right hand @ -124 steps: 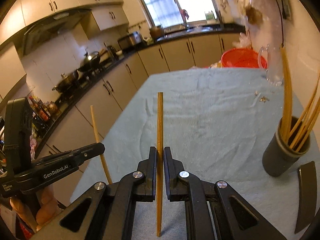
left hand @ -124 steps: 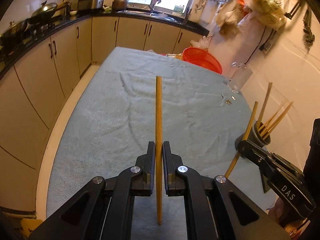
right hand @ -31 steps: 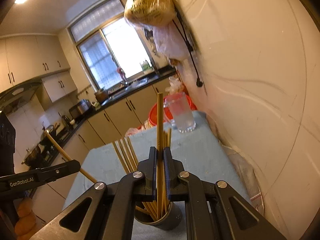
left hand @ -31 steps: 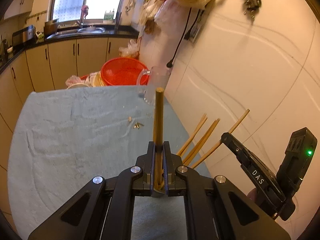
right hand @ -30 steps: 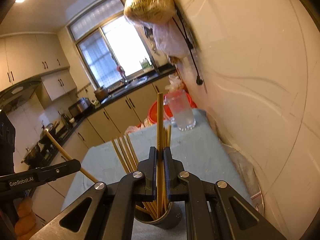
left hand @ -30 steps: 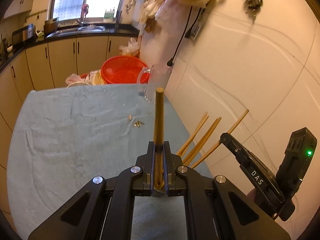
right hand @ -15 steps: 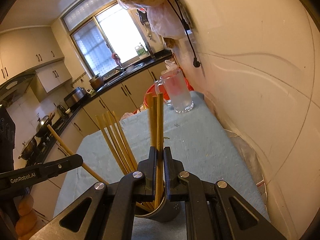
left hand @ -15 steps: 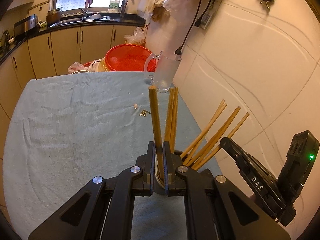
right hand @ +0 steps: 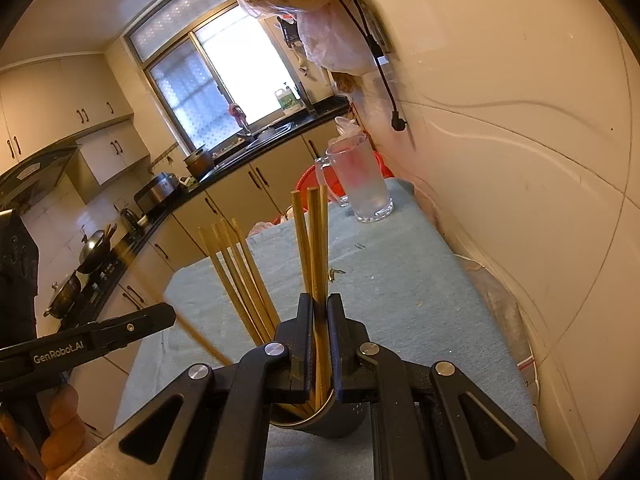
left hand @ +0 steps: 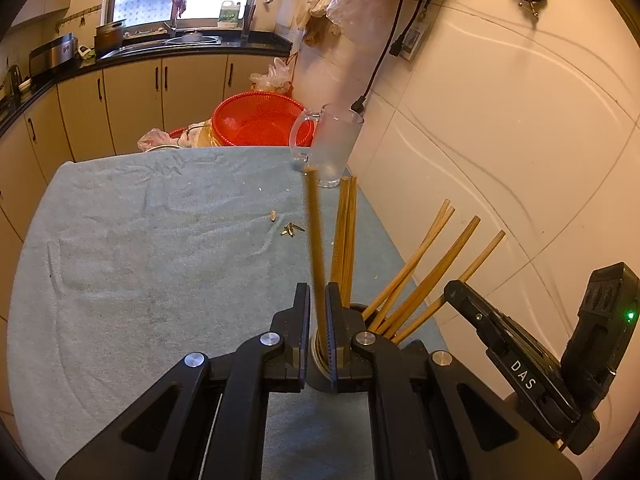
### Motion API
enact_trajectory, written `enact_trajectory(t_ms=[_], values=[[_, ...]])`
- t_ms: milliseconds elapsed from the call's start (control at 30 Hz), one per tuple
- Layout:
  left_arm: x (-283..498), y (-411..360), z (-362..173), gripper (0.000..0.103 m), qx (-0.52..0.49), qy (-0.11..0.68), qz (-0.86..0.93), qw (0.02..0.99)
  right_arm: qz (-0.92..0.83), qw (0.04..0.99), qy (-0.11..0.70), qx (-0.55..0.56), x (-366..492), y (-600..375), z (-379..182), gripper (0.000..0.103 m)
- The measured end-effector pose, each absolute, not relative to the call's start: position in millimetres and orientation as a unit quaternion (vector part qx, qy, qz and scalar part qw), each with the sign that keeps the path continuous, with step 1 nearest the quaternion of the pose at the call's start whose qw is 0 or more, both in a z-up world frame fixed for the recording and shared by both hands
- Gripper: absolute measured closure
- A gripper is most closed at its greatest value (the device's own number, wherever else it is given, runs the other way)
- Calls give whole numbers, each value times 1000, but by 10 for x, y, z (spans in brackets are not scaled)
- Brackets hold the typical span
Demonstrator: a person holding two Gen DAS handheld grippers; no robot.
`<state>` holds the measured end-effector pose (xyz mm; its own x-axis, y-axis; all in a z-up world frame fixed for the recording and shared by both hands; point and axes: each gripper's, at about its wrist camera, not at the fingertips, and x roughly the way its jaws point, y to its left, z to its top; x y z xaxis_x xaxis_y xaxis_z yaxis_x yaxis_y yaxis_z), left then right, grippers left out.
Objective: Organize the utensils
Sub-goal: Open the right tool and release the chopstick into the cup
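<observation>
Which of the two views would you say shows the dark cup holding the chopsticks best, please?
The right wrist view: the cup shows its rim and part of its wall below the right gripper. In the left wrist view the cup is mostly hidden behind the left gripper.

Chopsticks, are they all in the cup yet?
Nearly. Several chopsticks already lean in the dark cup. The left tongs are just letting a blurred chopstick drop in. The right tongs have one over the cup. No loose ones show on the towel.
</observation>
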<state>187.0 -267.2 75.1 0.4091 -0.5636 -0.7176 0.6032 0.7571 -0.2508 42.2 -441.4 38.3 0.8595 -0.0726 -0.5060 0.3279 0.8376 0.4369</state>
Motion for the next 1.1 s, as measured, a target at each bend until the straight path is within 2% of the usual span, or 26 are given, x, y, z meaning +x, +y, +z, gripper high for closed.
enact_trajectory(t_ms=[267, 300, 333, 400, 500, 633, 667, 700, 733, 767, 867, 967, 1100], values=[[1818, -2664, 803, 95, 24, 412, -347, 842, -108, 930, 233, 262, 353, -4392, 476, 93], [1809, -2657, 813, 93, 24, 410, -345, 844, -109, 931, 232, 262, 334, -4385, 491, 90], [1800, -2648, 818, 90, 24, 408, -344, 845, -111, 931, 230, 261, 316, -4384, 509, 82], [1776, -2624, 841, 77, 24, 402, -340, 850, -116, 933, 224, 258, 270, -4374, 537, 70], [1726, -2579, 882, 72, 29, 390, -329, 860, -124, 935, 218, 252, 201, -4359, 588, 63], [1657, -2503, 927, 60, 31, 377, -314, 871, -142, 935, 209, 247, 101, -4334, 638, 35], [1635, -2477, 938, 52, 33, 370, -306, 876, -149, 936, 207, 243, 74, -4326, 656, 32], [1616, -2452, 948, 43, 33, 365, -299, 881, -155, 937, 203, 239, 46, -4309, 674, 24], [1602, -2417, 956, 39, 32, 361, -292, 885, -162, 937, 200, 236, 14, -4295, 687, 18], [1594, -2379, 961, 34, 30, 357, -286, 889, -169, 937, 197, 233, -18, -4280, 701, 17], [1565, -2302, 974, 32, 34, 345, -267, 899, -184, 936, 195, 227, -78, -4256, 723, 13], [1538, -2238, 964, 24, 36, 337, -251, 907, -197, 934, 199, 223, -130, -4233, 719, 10], [1480, -2157, 930, 18, 43, 327, -229, 916, -223, 928, 215, 208, -132, -4209, 718, 4]])
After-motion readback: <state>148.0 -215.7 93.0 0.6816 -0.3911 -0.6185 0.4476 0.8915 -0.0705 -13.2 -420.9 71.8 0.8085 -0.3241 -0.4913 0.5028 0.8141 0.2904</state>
